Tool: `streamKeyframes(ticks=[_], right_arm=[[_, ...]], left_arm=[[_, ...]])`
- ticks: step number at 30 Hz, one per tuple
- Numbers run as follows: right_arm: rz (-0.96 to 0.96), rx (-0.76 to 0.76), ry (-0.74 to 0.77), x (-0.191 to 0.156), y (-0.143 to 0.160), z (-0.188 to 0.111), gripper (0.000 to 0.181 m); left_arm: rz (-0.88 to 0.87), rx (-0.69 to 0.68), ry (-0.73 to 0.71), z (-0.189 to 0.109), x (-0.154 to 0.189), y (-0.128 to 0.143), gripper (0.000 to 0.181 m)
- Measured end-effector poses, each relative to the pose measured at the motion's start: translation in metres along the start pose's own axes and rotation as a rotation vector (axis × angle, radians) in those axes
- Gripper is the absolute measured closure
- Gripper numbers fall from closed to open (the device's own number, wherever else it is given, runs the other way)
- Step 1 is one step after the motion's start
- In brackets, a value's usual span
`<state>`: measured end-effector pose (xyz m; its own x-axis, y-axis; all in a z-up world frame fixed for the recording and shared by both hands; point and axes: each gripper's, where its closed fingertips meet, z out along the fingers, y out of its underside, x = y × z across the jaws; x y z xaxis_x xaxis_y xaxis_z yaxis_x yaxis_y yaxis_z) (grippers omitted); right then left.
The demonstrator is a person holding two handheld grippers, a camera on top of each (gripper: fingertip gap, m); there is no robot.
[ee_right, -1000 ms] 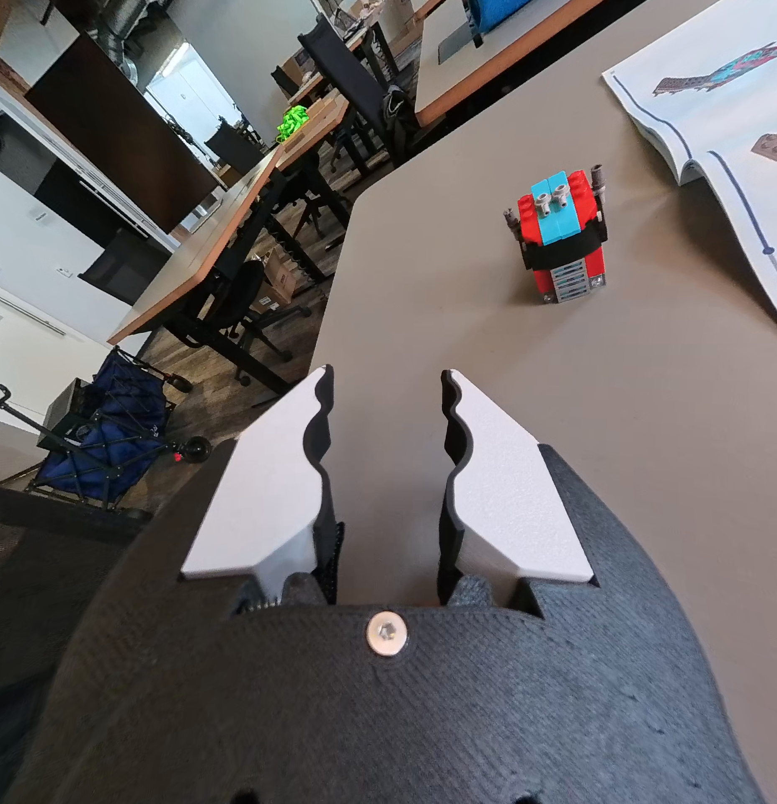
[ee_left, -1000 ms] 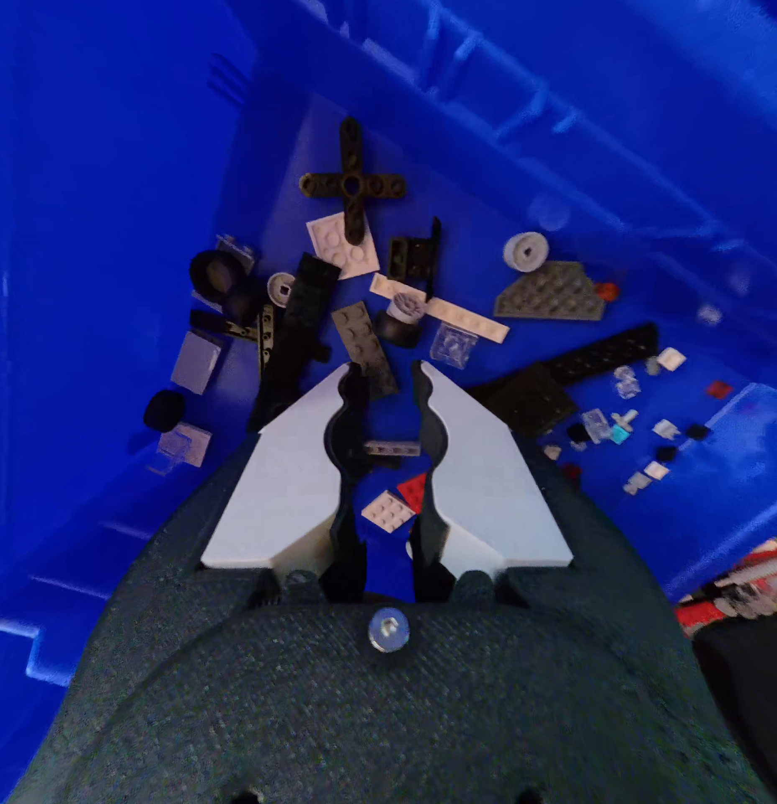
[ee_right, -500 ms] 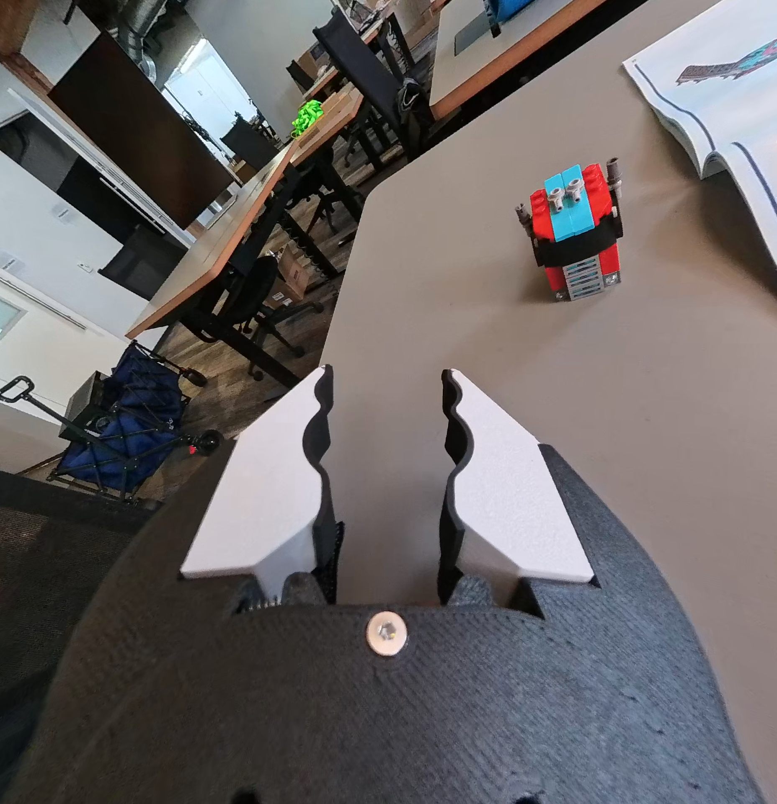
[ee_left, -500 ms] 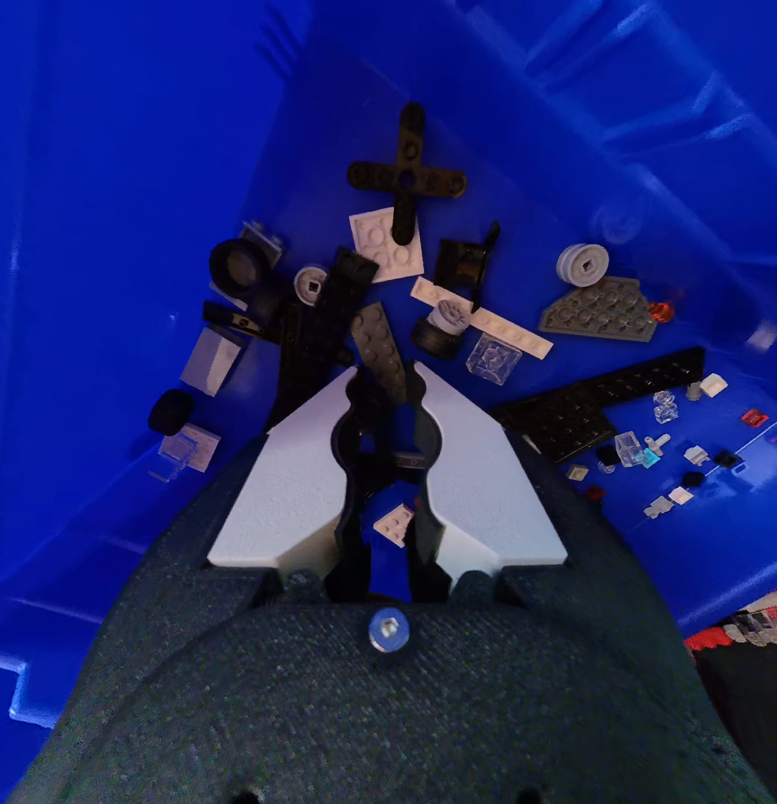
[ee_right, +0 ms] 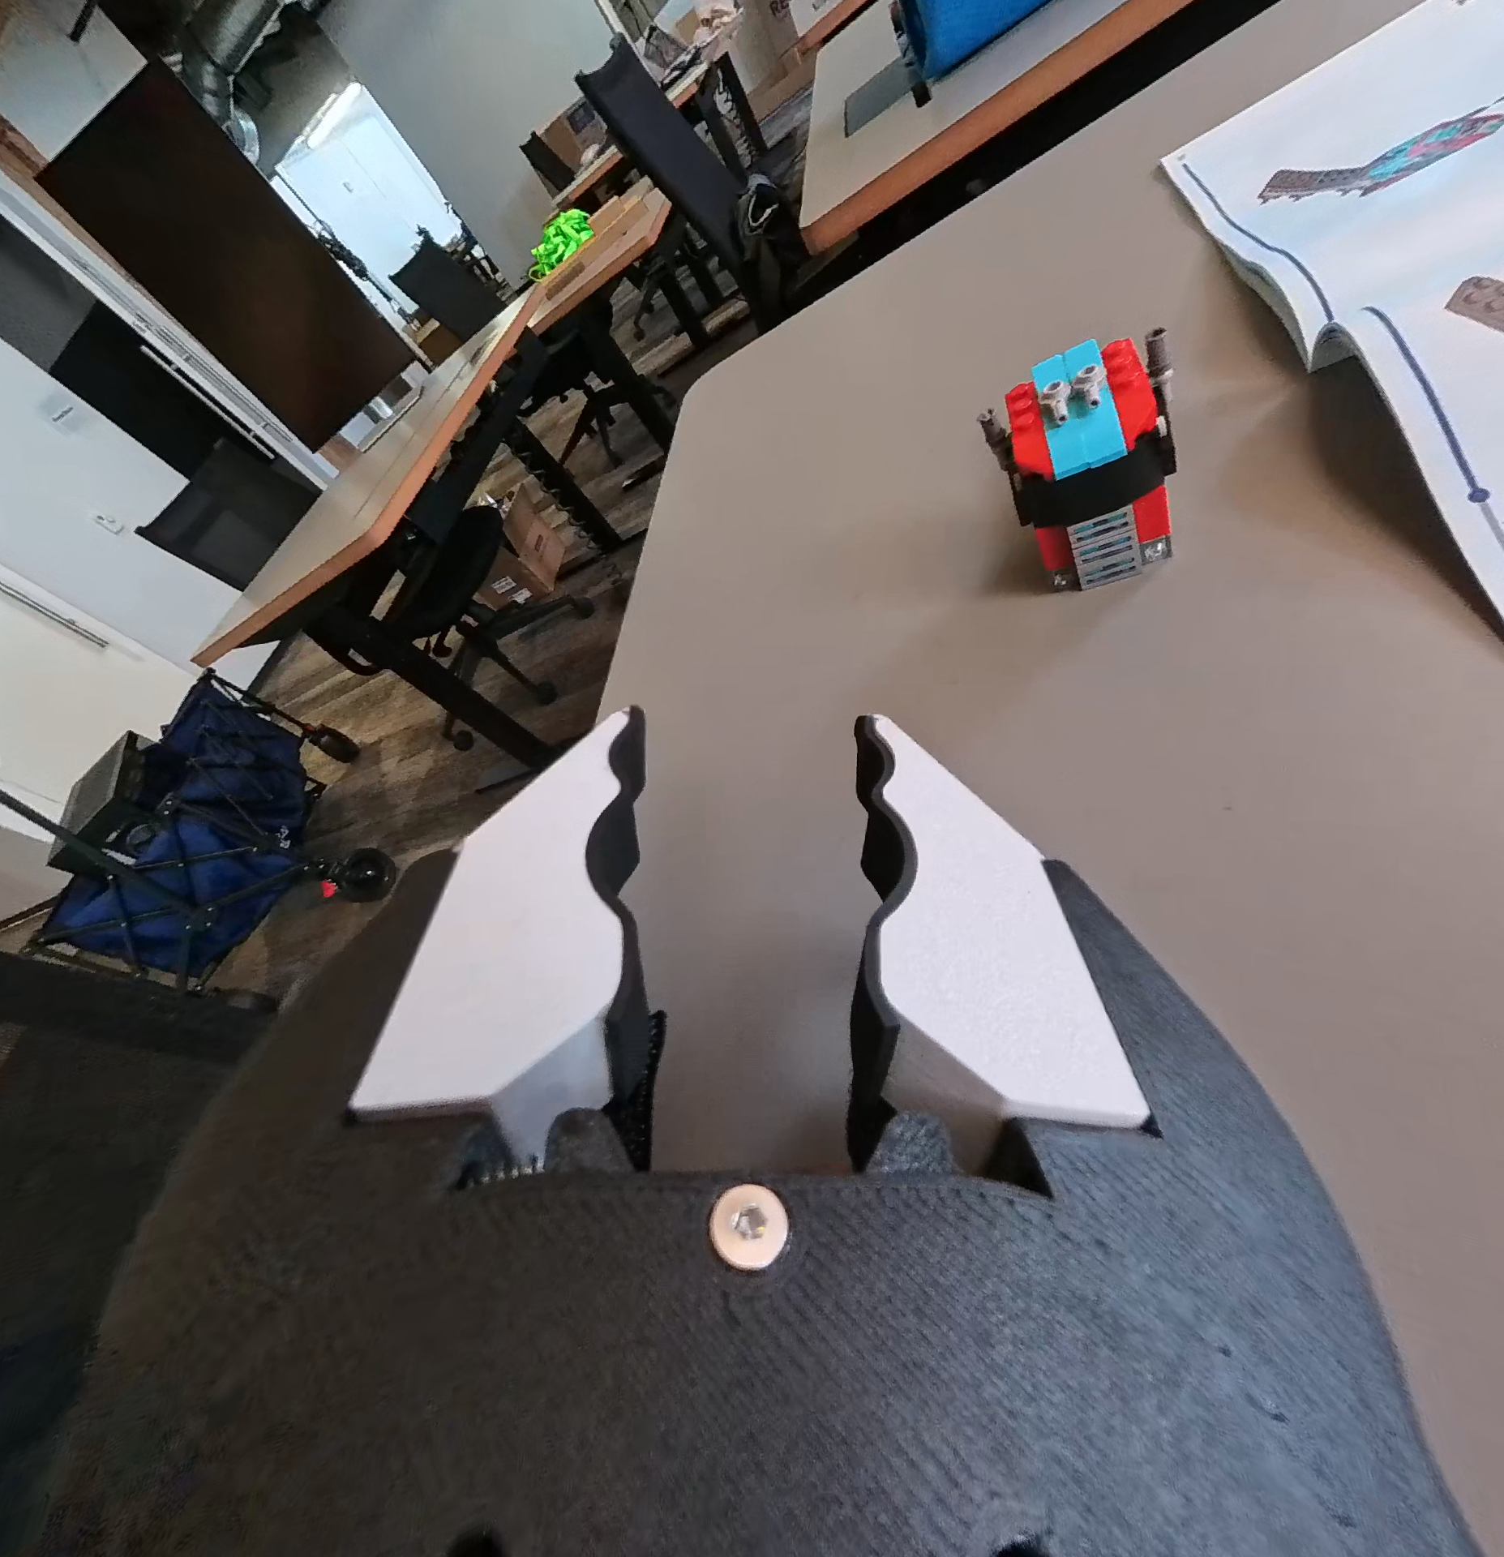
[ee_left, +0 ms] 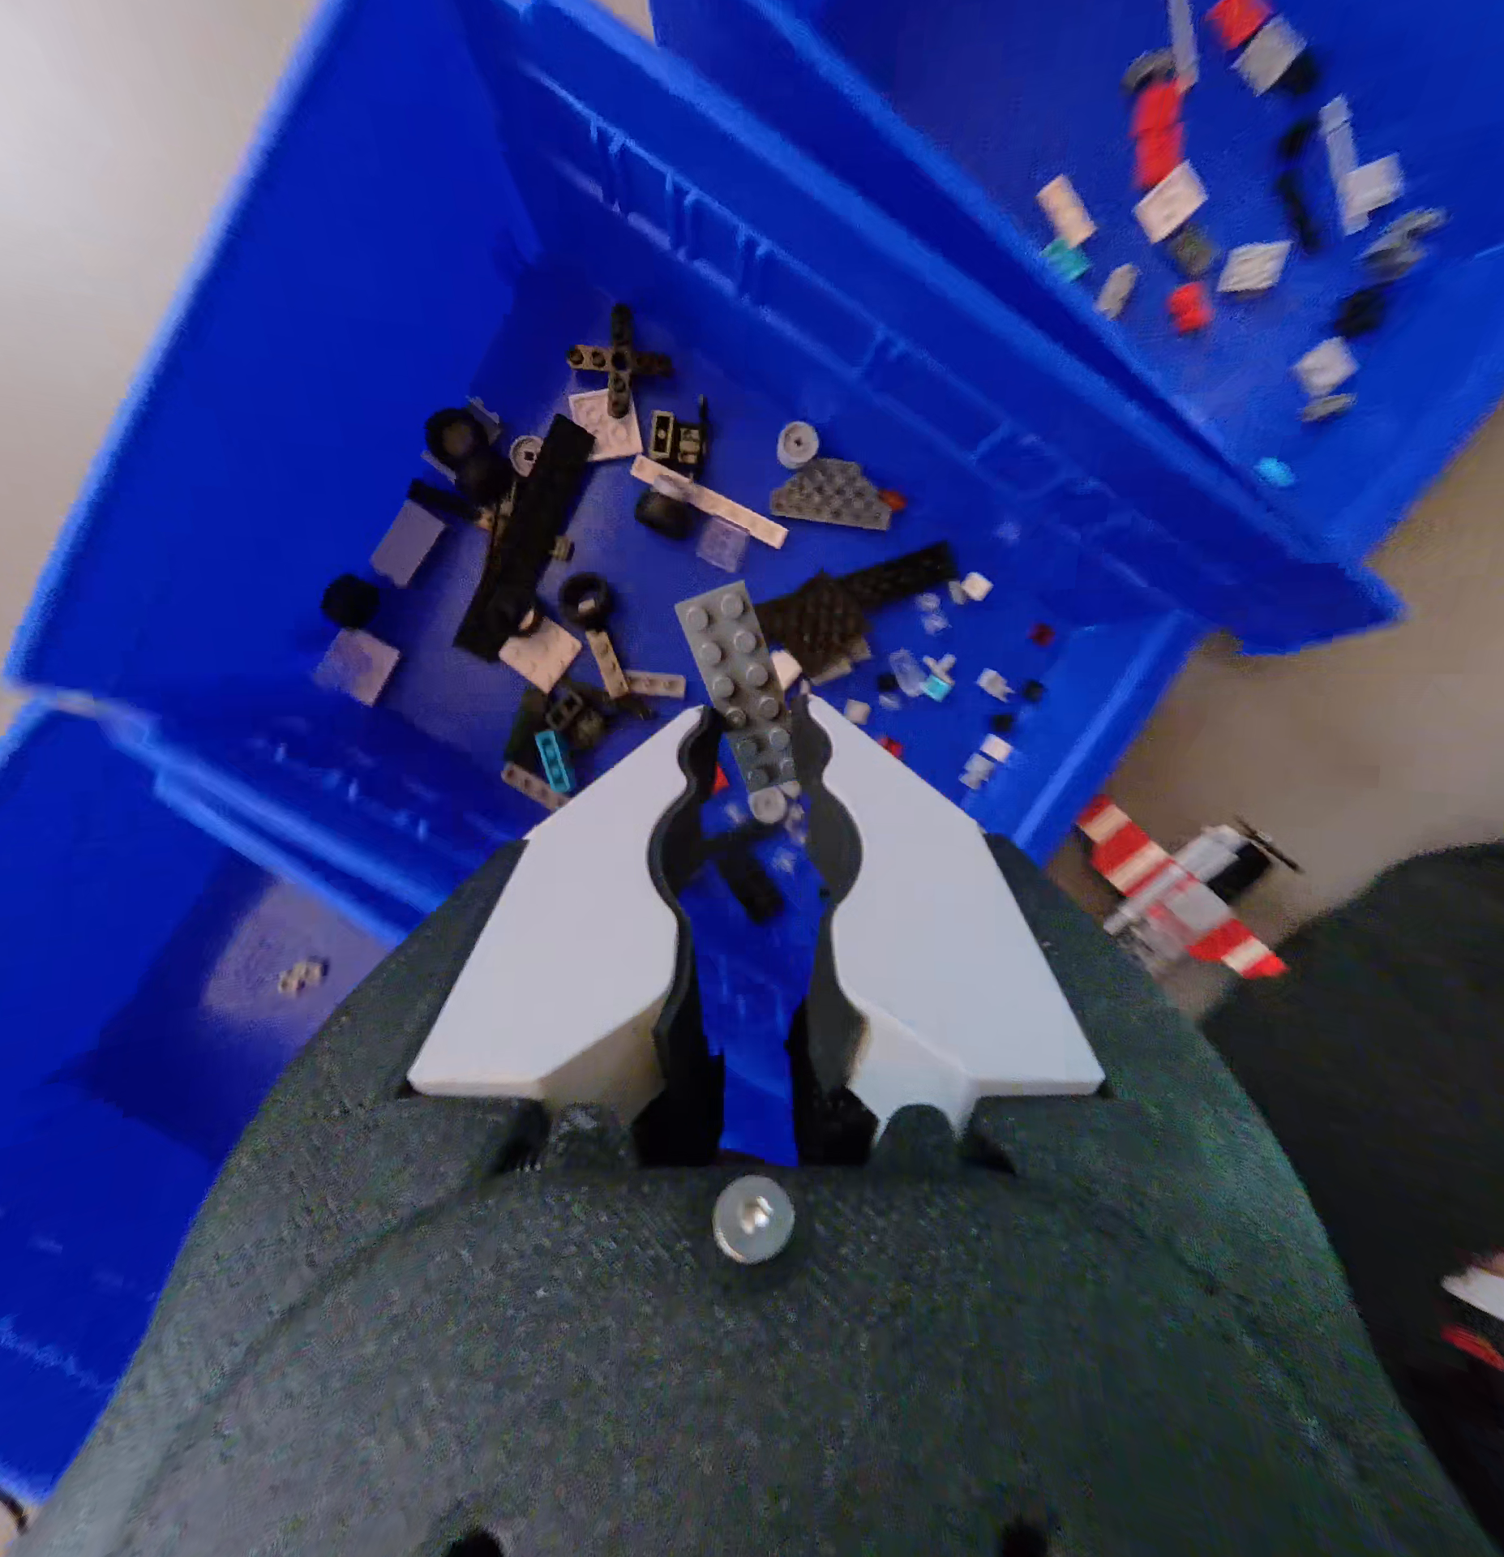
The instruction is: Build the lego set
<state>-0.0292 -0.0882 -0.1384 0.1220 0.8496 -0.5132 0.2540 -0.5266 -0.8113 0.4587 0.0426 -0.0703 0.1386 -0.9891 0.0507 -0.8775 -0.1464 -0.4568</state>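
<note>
While the left gripper (ee_left: 752, 724) pinches the near end of a grey plate (ee_left: 736, 674) above the blue bin (ee_left: 226, 404), long axis pointing forward past the tips, the right gripper (ee_right: 748, 733) is wide open, empty, nearer the red model (ee_right: 1085, 472).

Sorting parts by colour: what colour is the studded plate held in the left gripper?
Dark grey. The plate shows best in the left wrist view, pinched in the left gripper.

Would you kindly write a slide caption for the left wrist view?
Left gripper lifts a grey studded plate above a blue bin of loose pieces.
</note>
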Motion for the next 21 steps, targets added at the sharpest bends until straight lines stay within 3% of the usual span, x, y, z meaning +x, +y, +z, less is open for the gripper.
streamKeyframes(ticks=[1, 6, 9, 11, 13, 16, 21], right_arm=[[-0.004, 0.005, 0.012, 0.001, 0.000, -0.001, 0.131], [0.002, 0.031, 0.076, 0.005, 0.000, -0.007, 0.131], [0.051, 0.068, 0.096, 0.008, 0.000, -0.016, 0.131], [0.102, 0.106, 0.100, 0.011, -0.001, -0.026, 0.131], [0.142, 0.146, 0.112, 0.015, -0.002, -0.040, 0.131], [0.156, 0.211, 0.165, 0.025, -0.003, -0.065, 0.131], [0.187, 0.326, 0.306, 0.056, -0.014, -0.099, 0.131]], left_arm=[[-0.015, 0.047, -0.004, -0.022, 0.005, 0.006, 0.162], [-0.135, 0.252, -0.110, -0.145, 0.005, 0.071, 0.163], [-0.247, 0.332, -0.232, -0.211, -0.009, 0.142, 0.163], [-0.344, 0.370, -0.275, -0.238, -0.014, 0.201, 0.164], [-0.434, 0.393, -0.288, -0.248, -0.015, 0.262, 0.164], [-0.543, 0.428, -0.262, -0.238, -0.010, 0.341, 0.164], [-0.599, 0.413, -0.168, -0.191, 0.003, 0.429, 0.164]])
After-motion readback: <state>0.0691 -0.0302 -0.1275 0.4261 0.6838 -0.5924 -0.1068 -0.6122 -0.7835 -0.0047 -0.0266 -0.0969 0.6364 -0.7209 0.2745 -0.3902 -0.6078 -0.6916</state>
